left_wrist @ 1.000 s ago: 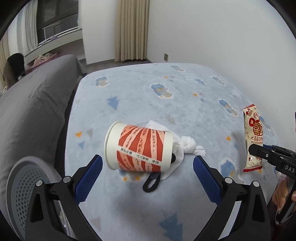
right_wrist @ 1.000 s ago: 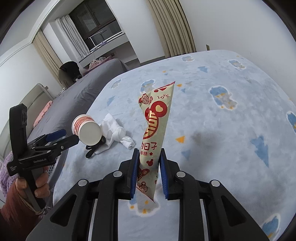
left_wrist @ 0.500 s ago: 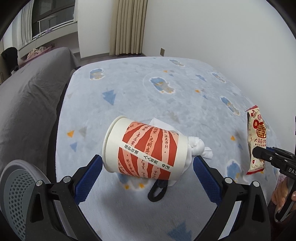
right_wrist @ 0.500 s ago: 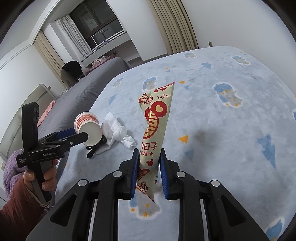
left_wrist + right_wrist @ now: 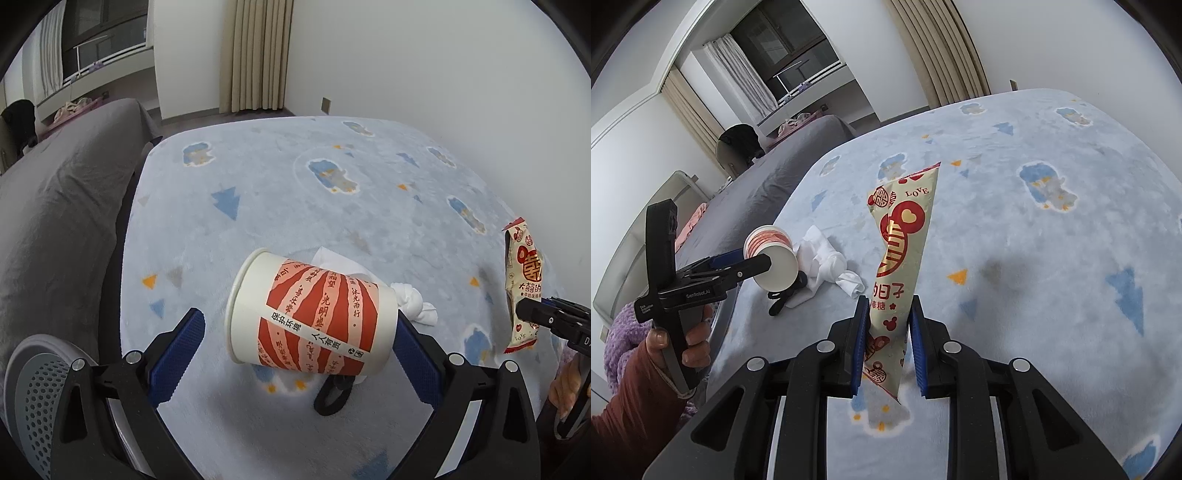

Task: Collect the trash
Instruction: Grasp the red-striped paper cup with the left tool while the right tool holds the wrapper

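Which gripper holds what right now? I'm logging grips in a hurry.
Left gripper: open, fingers either side of the paper cup, not pressing.
Right gripper: shut on the snack wrapper.

Matt paper cup (image 5: 310,317), glossy foil wrapper (image 5: 901,254), fuzzy blanket (image 5: 288,192).

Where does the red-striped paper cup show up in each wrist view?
Left wrist: the red-striped paper cup lies on its side at lower centre, between the open fingers of the left gripper.
Right wrist: the cup sits left of centre, at the left gripper's tips.
Shared landmark: the crumpled white tissue beside the cup.
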Demonstrator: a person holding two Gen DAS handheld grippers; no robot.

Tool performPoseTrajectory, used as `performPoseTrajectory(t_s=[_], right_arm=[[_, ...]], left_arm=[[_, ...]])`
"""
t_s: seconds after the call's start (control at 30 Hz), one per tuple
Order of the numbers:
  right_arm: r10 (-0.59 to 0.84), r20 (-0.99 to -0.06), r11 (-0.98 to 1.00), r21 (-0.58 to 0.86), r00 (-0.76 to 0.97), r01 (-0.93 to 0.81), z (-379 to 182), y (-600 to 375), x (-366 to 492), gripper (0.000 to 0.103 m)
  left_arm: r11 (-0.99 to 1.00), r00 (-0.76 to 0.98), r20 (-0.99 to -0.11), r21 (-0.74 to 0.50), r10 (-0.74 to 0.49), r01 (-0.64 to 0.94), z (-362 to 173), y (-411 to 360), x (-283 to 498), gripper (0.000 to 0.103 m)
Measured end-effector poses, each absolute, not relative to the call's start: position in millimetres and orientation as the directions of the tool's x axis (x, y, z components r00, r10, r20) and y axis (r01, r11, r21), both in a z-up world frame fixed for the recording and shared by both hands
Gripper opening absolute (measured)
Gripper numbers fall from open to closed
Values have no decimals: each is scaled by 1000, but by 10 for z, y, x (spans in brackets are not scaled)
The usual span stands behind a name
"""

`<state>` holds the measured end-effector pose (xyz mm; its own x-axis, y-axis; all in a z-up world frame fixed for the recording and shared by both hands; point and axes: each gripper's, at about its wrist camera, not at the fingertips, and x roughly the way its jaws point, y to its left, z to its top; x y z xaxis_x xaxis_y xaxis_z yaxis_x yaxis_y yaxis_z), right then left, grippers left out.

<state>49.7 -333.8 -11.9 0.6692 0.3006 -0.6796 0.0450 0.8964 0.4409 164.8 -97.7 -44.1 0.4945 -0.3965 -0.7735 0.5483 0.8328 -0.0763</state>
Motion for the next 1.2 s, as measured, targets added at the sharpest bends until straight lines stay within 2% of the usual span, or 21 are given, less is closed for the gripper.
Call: performPoseTrajectory(t_s=[0.97, 1.03, 1.1, 1.13, 1.2], right_arm=[[308, -680, 893, 447, 665, 43, -152, -3340, 506, 22], [306, -681, 894, 446, 665, 45, -157, -3346, 512, 22], [304, -681, 894, 445, 666, 47, -156, -3354, 513, 22], [303, -681, 895, 444, 667, 47, -156, -3358, 510, 22], [302, -680, 895, 443, 668, 46, -153, -3352, 501, 22]], left_arm=[[804, 447, -793, -89, -414, 587, -635, -1205, 1736, 96], [805, 451, -790, -90, -416, 586, -636, -1212, 1723, 95], [807, 455, -787, -88, -416, 584, -633, -1211, 1711, 89], [807, 454, -788, -89, -416, 584, -634, -1205, 1710, 81], [809, 453, -788, -94, -417, 581, -633, -1193, 1700, 82]])
